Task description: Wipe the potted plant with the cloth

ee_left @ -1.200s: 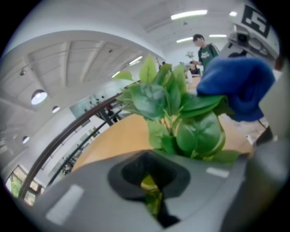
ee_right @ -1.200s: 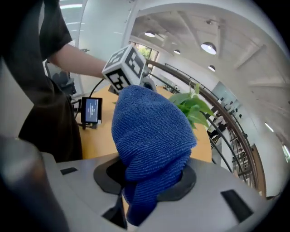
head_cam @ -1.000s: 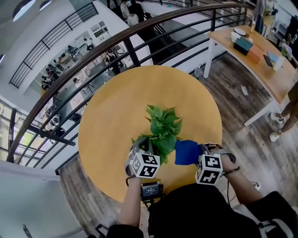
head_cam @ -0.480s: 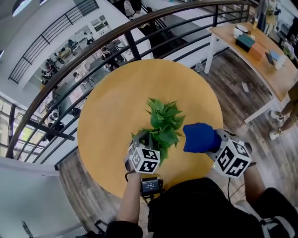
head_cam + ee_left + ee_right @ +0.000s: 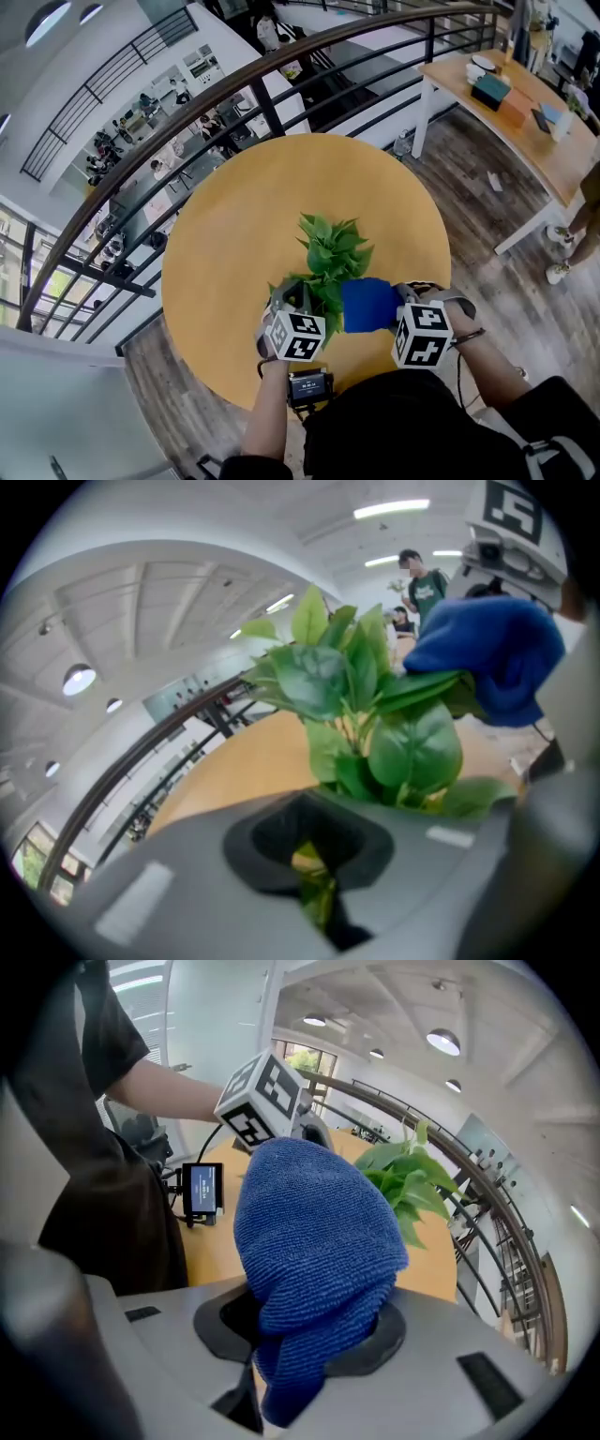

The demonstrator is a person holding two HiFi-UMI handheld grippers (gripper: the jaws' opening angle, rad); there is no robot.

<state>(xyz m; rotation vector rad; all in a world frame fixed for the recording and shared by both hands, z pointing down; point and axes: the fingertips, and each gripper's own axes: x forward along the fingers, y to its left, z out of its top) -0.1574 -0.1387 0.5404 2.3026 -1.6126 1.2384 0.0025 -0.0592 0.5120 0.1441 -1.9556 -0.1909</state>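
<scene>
The potted plant (image 5: 330, 253) stands near the front of the round yellow table (image 5: 234, 216), its pot hidden behind my left gripper (image 5: 295, 302). That gripper is shut on a low green leaf (image 5: 314, 878), seen pinched between the jaws in the left gripper view. My right gripper (image 5: 396, 305) is shut on the blue cloth (image 5: 367, 305), which bulges out of its jaws (image 5: 314, 1241) and hides the fingertips. The cloth rests against the plant's near right leaves (image 5: 422, 691). In the right gripper view the plant (image 5: 408, 1180) shows just beyond the cloth.
A small screen device (image 5: 307, 384) sits at the table's near edge by my body. A dark curved railing (image 5: 187, 108) runs behind the table. A wooden desk (image 5: 525, 112) with boxes stands at the back right. Wood floor lies to the right.
The right gripper swung the blue cloth out to the right and up, then brought it back left against the plant's near leaves. The left gripper kept still on the plant.
</scene>
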